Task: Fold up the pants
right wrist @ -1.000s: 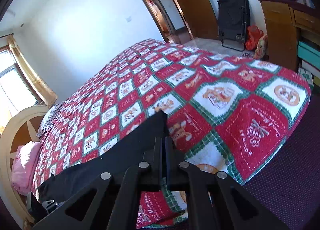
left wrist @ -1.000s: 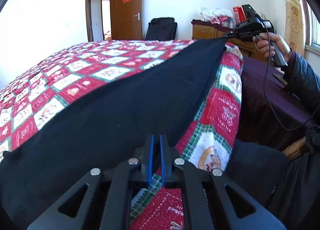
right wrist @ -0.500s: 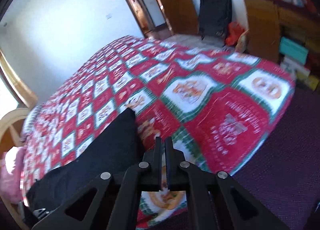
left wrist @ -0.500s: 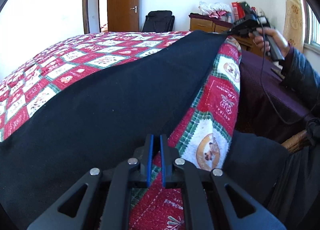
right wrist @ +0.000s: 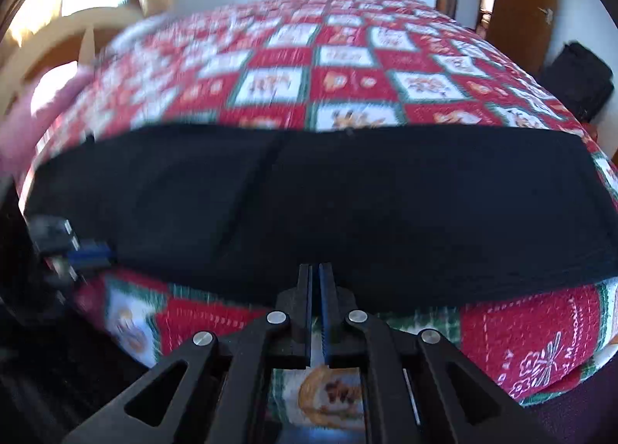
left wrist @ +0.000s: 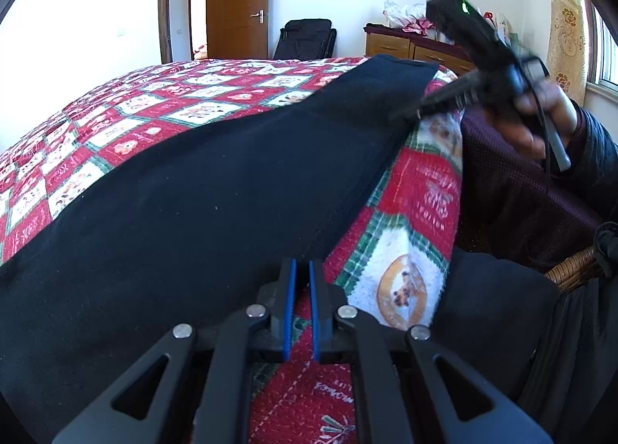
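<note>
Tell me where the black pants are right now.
The black pants lie flat along the near edge of the red patchwork quilt, filling the left wrist view's left side, just beyond both tools.

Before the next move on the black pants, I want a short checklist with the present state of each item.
1. Black pants lie flat along the quilt edge: ok.
2. Left gripper shut, at the pants' near edge: ok.
3. Whether the left gripper pinches cloth: cannot tell.
4. Right gripper shut at the pants' edge: ok.
5. Right view sharp enough to judge its grip: not ok, blurred.
6. Pants free of wrinkles: cannot tell.
</note>
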